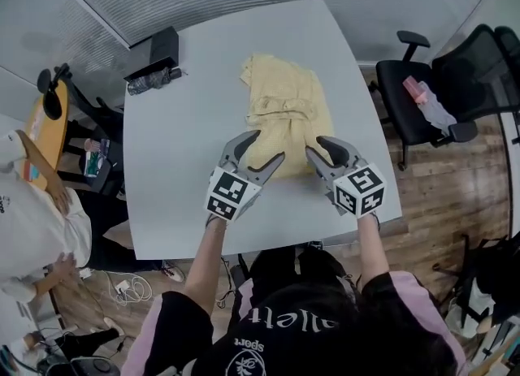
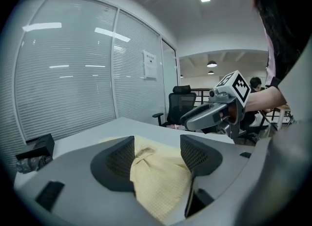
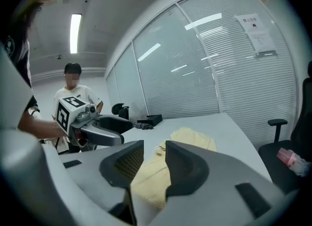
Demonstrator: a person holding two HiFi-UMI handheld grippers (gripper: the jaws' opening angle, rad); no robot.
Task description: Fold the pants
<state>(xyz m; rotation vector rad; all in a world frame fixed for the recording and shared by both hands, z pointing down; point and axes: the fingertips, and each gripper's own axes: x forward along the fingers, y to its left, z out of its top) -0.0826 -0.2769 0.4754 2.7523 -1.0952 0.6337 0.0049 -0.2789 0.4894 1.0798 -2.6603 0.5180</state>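
Observation:
The yellow pants (image 1: 284, 114) lie in a folded pile on the grey table (image 1: 179, 163), toward its far right side. Both grippers hover above the pile's near end, clear of the cloth. My left gripper (image 1: 266, 149) is open wide with nothing between its jaws. In the left gripper view the pants (image 2: 161, 181) show below and beyond the left gripper (image 2: 157, 147). My right gripper (image 1: 314, 145) has a narrower gap between its jaws and holds nothing. In the right gripper view the pants (image 3: 190, 137) lie beyond the right gripper (image 3: 153, 154).
A black box (image 1: 154, 49) with a small dark bundle beside it sits at the table's far left corner. A black office chair (image 1: 439, 90) holding a pink bottle (image 1: 416, 90) stands to the right. A person in white (image 1: 32, 204) is at the left, beside a small orange table (image 1: 45, 123).

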